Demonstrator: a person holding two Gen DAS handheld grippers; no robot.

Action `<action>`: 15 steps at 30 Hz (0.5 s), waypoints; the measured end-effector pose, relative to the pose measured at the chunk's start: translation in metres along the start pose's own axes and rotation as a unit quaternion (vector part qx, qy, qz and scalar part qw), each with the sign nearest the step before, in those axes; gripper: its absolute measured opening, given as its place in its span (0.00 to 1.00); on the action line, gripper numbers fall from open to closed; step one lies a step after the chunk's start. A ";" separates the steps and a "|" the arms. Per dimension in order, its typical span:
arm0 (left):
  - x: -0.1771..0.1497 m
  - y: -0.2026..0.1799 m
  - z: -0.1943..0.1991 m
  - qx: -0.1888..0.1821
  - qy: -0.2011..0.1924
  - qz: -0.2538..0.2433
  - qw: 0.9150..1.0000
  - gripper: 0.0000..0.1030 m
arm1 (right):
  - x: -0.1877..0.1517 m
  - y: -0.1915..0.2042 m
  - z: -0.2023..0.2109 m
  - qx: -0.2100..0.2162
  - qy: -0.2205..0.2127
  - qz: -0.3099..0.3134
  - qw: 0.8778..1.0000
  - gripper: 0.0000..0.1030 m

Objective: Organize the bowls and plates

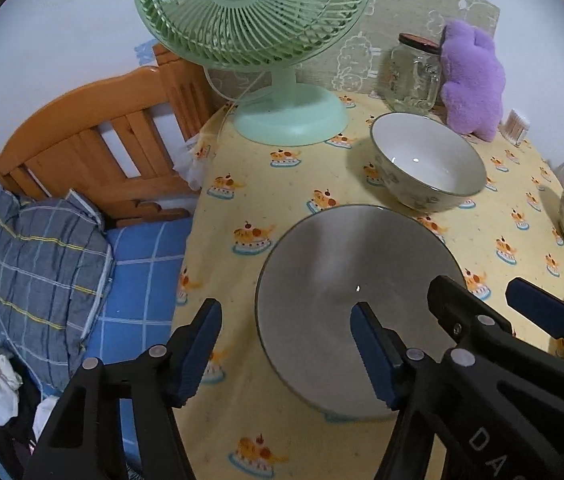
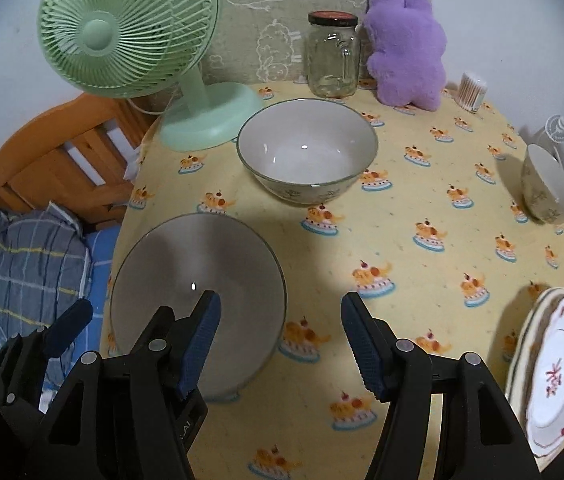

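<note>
My left gripper [image 1: 286,346] and right gripper [image 2: 280,344] both stand part open, empty, over the yellow tablecloth [image 2: 402,240]. Grey bowl [image 1: 358,304] nearest; white bowl [image 2: 308,152] behind, near the green fan [image 2: 130,32]. Plates [image 2: 558,372] at right edge. Bed [image 1: 142,272] adjoins the table.

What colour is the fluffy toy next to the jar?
The plush toy is purple, clearest in the right wrist view.
</note>
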State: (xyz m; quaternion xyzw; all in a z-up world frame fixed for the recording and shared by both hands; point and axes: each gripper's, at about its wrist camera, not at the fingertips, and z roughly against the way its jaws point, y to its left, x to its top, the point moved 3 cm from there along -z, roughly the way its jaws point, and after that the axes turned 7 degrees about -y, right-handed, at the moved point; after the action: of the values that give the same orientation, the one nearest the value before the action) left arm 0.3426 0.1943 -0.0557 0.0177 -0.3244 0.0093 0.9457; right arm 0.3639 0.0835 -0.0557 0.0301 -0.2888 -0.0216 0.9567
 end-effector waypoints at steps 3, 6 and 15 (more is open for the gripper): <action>0.005 0.003 -0.011 -0.006 0.001 0.006 1.000 0.65 | 0.005 0.003 -0.010 -0.005 -0.008 0.002 1.000 0.64; 0.006 0.004 -0.021 -0.012 0.009 0.014 1.000 0.63 | 0.009 0.005 -0.020 -0.010 -0.009 0.001 1.000 0.64; 0.001 0.005 -0.034 -0.026 0.023 0.013 0.999 0.42 | 0.006 0.009 -0.041 -0.009 0.005 0.005 1.000 0.34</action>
State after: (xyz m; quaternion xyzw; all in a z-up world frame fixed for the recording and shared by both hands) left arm 0.3643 0.2005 -0.0822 -0.0118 -0.3033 0.0137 0.9527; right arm 0.3920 0.0941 -0.0860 0.0197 -0.2839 -0.0191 0.9584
